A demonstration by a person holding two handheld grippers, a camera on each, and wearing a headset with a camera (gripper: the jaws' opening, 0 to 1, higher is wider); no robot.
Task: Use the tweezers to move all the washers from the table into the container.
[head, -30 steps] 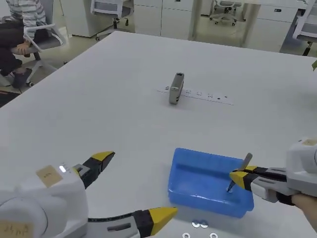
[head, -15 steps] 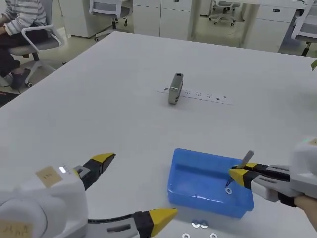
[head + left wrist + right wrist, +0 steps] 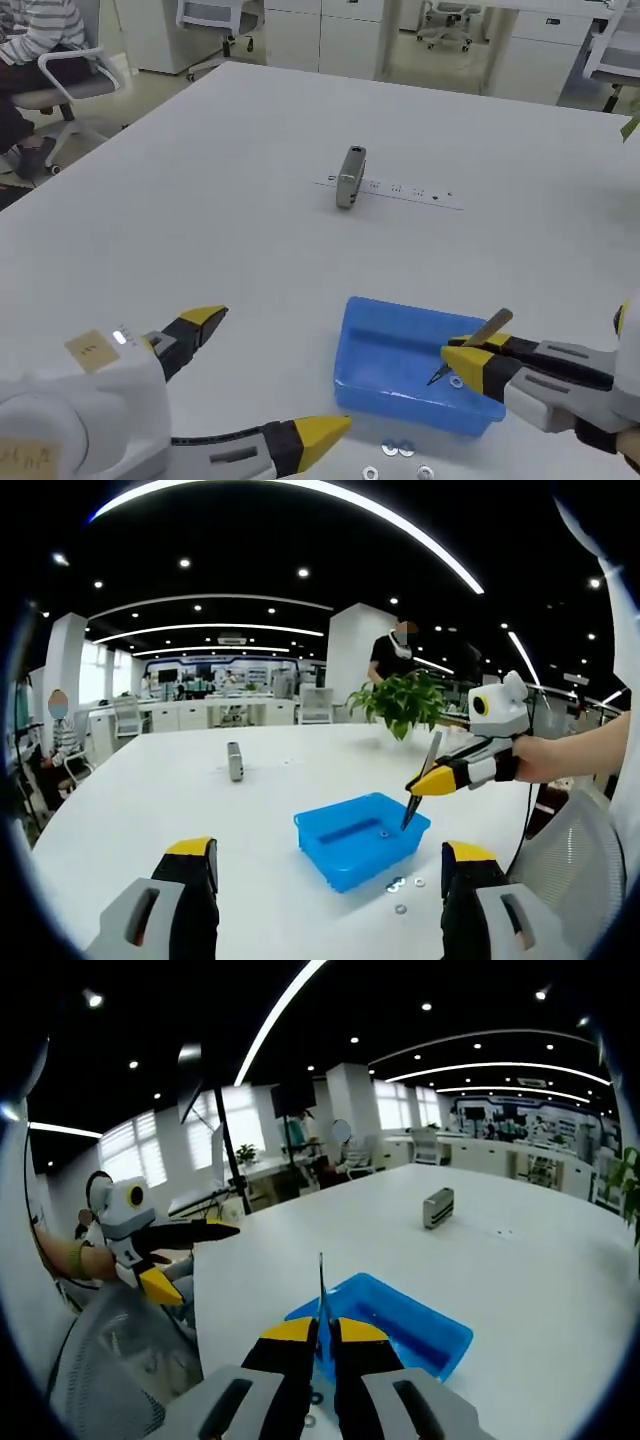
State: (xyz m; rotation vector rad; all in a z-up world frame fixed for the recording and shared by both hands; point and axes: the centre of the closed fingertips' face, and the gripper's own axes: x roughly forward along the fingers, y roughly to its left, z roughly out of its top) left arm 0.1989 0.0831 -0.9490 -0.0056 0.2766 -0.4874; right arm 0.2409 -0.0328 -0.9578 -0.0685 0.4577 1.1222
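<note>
Head view: R claw [image 3: 468, 361] is squeezed down on the tweezers [image 3: 493, 324], jaws all but closed, w/ the tweezer tips poked down inside the blue container [image 3: 395, 402] just ahead of it. One washer [image 3: 457, 382] lies on the container floor right at those tips; can't tell if they grip it or it's loose. L claw [image 3: 265, 374] hangs wide open w/ nothing in it, off to the R claw's left, clear of the container. A few more washers [image 3: 397, 451] sit on the table [image 3: 200, 200] just this side of the R claw's tips, outside the container's front wall. L claw view: own jaws spread wide, container btwn and beyond them, R claw [image 3: 432, 779] coming in from the right, tweezers angled steeply down. R claw view: jaws nearly touching around the tweezers, which stick straight ahead over the container; L claw [image 3: 188, 1257] off to the left. My read: drop phase. To do it well, ease the squeeze only w/ the tips well below the rim so the washer can't bounce out. Then lift straight up past the wall before swinging over to the table washers. Take one at a time by its rim, tips low and flat.
</note>
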